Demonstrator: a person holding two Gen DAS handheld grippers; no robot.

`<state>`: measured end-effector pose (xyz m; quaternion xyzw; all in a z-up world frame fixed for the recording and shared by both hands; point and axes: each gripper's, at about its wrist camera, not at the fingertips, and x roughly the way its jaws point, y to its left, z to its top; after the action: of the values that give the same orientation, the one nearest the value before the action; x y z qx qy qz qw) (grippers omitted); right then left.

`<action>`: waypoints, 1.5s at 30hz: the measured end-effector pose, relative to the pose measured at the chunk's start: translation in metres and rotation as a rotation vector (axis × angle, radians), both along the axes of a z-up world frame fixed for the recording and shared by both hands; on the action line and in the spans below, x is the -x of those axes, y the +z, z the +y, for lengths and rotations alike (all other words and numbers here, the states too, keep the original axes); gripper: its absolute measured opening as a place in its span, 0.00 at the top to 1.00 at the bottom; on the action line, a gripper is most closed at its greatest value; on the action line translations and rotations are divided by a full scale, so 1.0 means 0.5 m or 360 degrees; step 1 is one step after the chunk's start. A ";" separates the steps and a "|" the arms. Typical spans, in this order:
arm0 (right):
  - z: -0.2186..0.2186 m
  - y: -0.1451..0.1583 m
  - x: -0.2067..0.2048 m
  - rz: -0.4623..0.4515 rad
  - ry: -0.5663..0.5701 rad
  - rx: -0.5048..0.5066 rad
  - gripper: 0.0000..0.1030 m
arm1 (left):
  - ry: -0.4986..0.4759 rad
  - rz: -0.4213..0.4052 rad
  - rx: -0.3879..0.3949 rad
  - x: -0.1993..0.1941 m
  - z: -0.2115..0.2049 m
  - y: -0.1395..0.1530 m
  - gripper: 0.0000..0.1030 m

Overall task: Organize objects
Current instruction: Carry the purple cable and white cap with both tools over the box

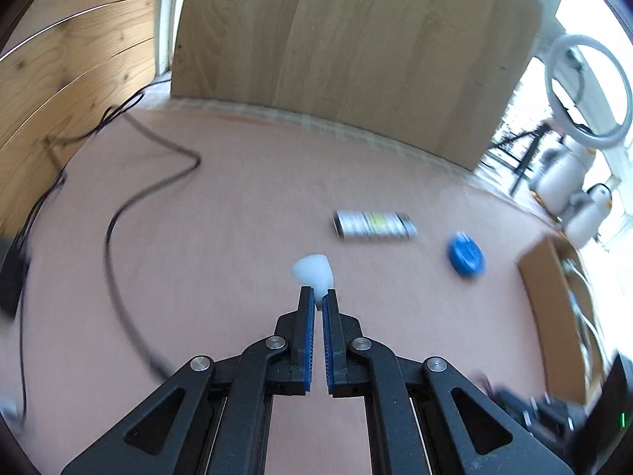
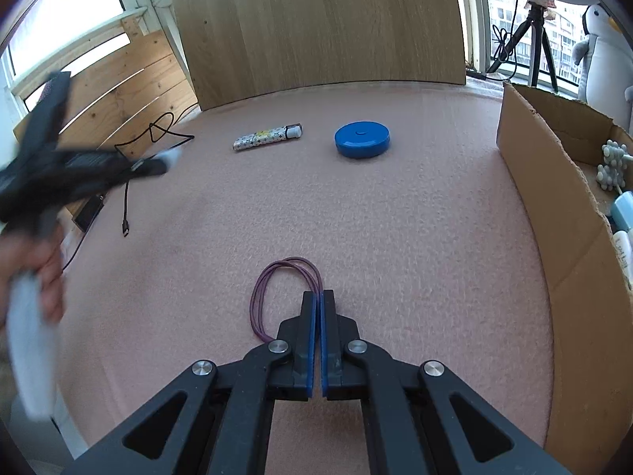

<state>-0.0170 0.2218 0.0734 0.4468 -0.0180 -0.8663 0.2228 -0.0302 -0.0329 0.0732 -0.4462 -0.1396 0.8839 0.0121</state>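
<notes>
My left gripper is shut on a small white cone-shaped piece, held above the pink mat; the view is motion-blurred. Beyond it lie a patterned tube and a round blue case. In the right wrist view the left gripper appears blurred at the left with the white piece at its tip, held by a hand. My right gripper is shut on a purple cord loop lying on the mat. The patterned tube and blue case lie farther back.
A cardboard box with several items inside stands at the right edge. Black cables trail over the mat's left side. A wooden board stands upright behind the mat. A tripod and a penguin toy are at the window.
</notes>
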 end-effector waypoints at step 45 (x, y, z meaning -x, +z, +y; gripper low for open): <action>-0.010 0.157 -0.083 0.0271 0.0009 -0.0168 0.98 | -0.0215 0.0118 -0.0022 -0.270 0.103 0.133 0.96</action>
<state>0.0245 0.2168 0.1520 0.3828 0.0480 -0.9002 0.2021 0.1049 0.0184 0.1396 -0.4214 -0.1148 0.8960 0.0800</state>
